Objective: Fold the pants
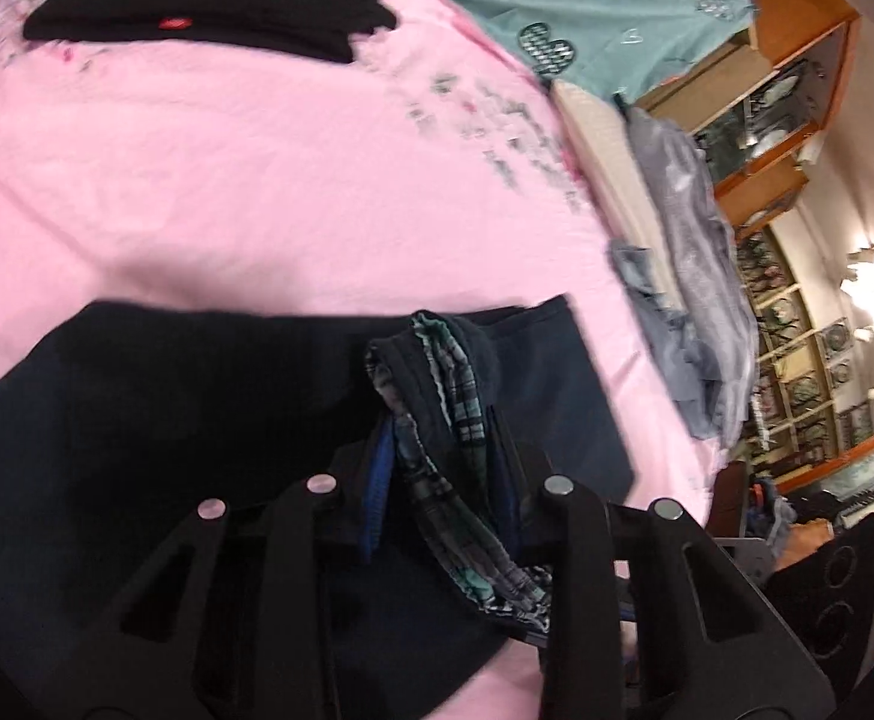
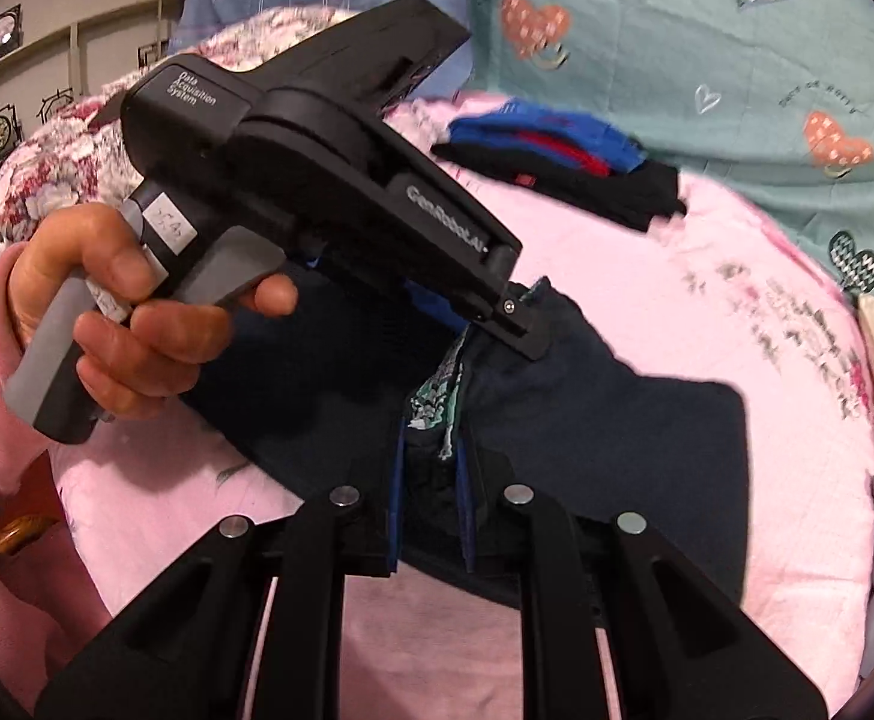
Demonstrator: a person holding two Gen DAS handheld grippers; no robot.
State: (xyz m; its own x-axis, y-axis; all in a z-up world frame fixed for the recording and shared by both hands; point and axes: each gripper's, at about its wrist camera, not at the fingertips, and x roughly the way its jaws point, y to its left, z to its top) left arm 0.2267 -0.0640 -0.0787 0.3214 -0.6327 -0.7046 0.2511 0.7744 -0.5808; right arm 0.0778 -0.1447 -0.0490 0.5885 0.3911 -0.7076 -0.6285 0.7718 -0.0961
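Both tongs, left (image 1: pixel 437 480) and right (image 2: pixel 431 492), pinching pants (image 1: pixel 137 420) waistband. Keep edge taut, level; lay flat on bed (image 1: pixel 257 180).

Our left gripper (image 2: pixel 515 324), gripped by our left hand (image 2: pixel 137 324): closed. Our right gripper (image 2: pixel 431 516): apparently closed too.

The pants (image 1: pixel 167 396) lie spread on the bed sheet (image 1: pixel 227 180), near its front edge; a stack of folded clothes (image 1: pixel 209 12) sits on the same sheet, well behind them; a heap of loose garments (image 1: pixel 695 276) lies at the sheet's right edge; a blanket (image 2: pixel 707 60), seemingly draped upright, stands behind the stack.
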